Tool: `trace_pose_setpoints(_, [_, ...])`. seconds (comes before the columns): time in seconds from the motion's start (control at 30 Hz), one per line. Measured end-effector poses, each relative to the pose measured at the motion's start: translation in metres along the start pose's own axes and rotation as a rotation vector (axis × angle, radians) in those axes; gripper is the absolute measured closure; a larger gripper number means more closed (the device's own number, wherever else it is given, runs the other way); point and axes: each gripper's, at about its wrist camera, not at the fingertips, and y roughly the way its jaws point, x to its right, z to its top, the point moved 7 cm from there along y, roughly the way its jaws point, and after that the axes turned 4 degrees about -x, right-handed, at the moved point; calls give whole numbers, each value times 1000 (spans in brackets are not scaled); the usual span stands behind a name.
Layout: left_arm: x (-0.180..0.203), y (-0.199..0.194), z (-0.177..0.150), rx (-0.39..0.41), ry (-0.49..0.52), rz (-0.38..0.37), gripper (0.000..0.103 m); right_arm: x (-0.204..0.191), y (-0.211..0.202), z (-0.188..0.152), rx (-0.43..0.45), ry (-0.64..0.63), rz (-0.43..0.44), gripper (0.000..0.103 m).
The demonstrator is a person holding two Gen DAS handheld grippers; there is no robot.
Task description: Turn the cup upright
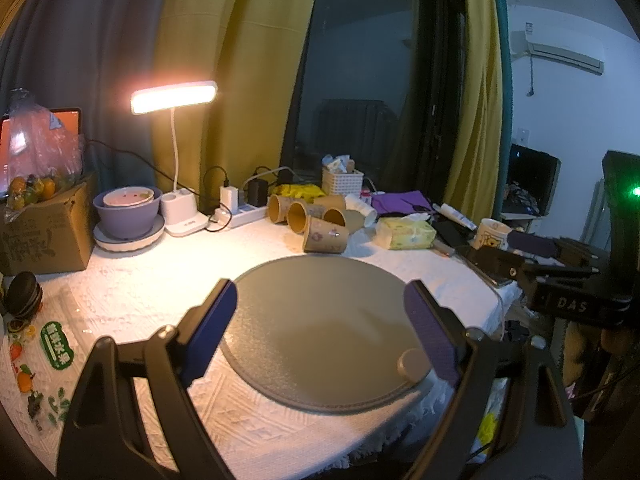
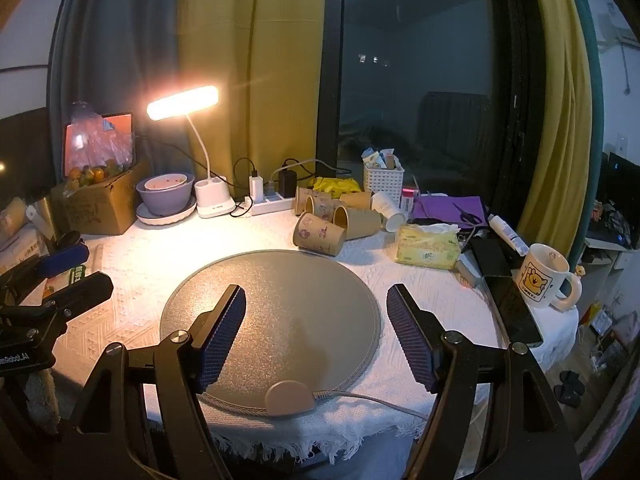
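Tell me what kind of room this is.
Probably a bedroom or dorm room at night: a cluttered cloth-covered table by a curtained window, a lit desk lamp, a wall air conditioner.

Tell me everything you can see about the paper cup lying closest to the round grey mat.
The nearest paper cup is brown kraft-looking paper with small cartoon stickers or prints on its wall. It lies on its side on the white tablecloth, just beyond the round grey mat, its closed base facing the cameras and its mouth turned away toward the other tipped cups, which it seems to touch. Neither gripper touches it.
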Motion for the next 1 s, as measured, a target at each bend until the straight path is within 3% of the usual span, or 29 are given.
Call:
trace_pose_setpoints(0.3, [-5, -3, 3, 32, 0, 4, 16, 0, 0, 0, 1, 0, -2, 27])
trace_pose_setpoints(1.0, [3, 2, -1, -1, -42, -14, 16, -1, 2, 1, 0, -1, -2, 27])
